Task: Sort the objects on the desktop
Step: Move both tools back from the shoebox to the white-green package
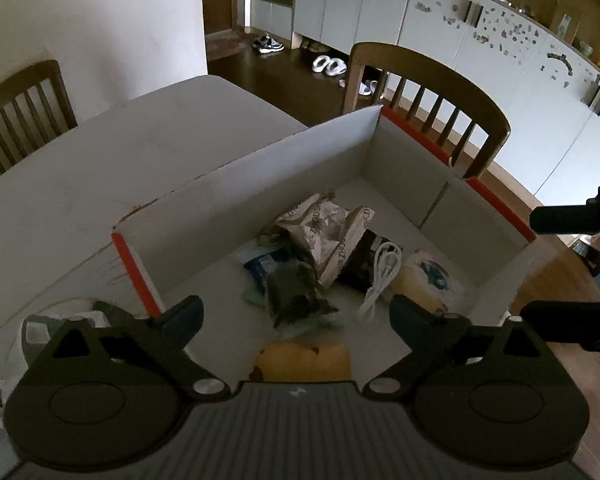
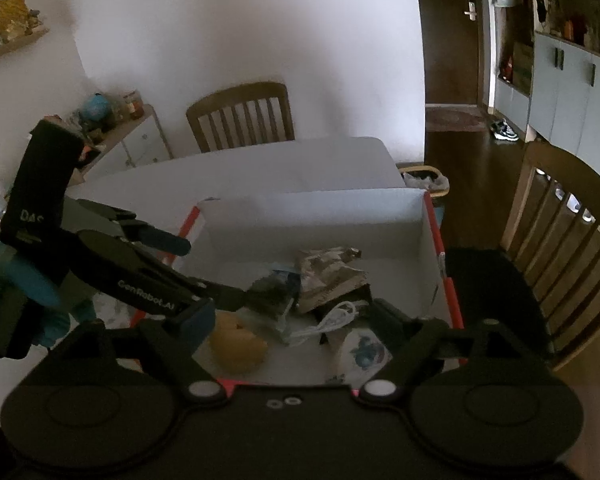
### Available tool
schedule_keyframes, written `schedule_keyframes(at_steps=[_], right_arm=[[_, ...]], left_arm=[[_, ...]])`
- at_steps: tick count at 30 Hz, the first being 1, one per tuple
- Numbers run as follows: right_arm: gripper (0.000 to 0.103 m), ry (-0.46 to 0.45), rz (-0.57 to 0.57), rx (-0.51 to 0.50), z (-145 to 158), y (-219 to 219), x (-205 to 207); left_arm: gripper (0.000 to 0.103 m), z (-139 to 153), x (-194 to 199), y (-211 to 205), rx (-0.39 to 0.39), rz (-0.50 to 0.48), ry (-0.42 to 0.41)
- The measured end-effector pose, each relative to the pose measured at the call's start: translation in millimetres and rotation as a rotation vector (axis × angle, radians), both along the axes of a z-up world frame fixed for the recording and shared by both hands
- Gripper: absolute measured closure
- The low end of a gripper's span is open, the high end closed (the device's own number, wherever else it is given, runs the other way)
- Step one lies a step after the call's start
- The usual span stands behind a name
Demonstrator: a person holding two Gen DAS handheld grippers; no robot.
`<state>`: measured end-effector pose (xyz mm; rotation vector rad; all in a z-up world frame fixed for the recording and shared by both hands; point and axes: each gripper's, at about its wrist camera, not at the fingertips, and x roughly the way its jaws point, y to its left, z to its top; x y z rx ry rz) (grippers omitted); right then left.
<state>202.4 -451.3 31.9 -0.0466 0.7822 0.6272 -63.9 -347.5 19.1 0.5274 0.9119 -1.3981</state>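
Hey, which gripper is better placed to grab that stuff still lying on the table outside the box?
Left, probably. The left gripper has open, empty jaws, and the white clutter lies on the table just outside the box by its left finger. The right gripper, also open, looks into the box.

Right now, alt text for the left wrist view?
The open left gripper hovers empty over a white cardboard box on a table, holding a white cable, crumpled packets and a yellow item. Wooden chairs stand behind.

box (image 1: 332,148) on table (image 1: 100,168) | cable (image 1: 380,276), packets (image 1: 332,232) in box | chair (image 1: 432,92) behind box
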Motion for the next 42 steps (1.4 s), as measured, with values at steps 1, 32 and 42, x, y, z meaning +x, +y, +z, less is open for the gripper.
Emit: schedule_keyframes(at_steps=[1,32,42], right_arm=[[0.012,-0.005,-0.001,0.005,1.6,-0.8,-2.5],[0.008,-0.084,0.016,0.077,40.9,65.6,-66.6],[0.008,-0.076,0.003,0.075,39.5,121.0,-77.1]], left_arm=[[0.003,1.2,-0.4,2.8,-0.002,0.002,0.002],[0.003,24.5,39.8,107.6,-0.122,0.094,0.018],[0.003,11.4,91.0,155.5,-0.151,0.178,0.036]])
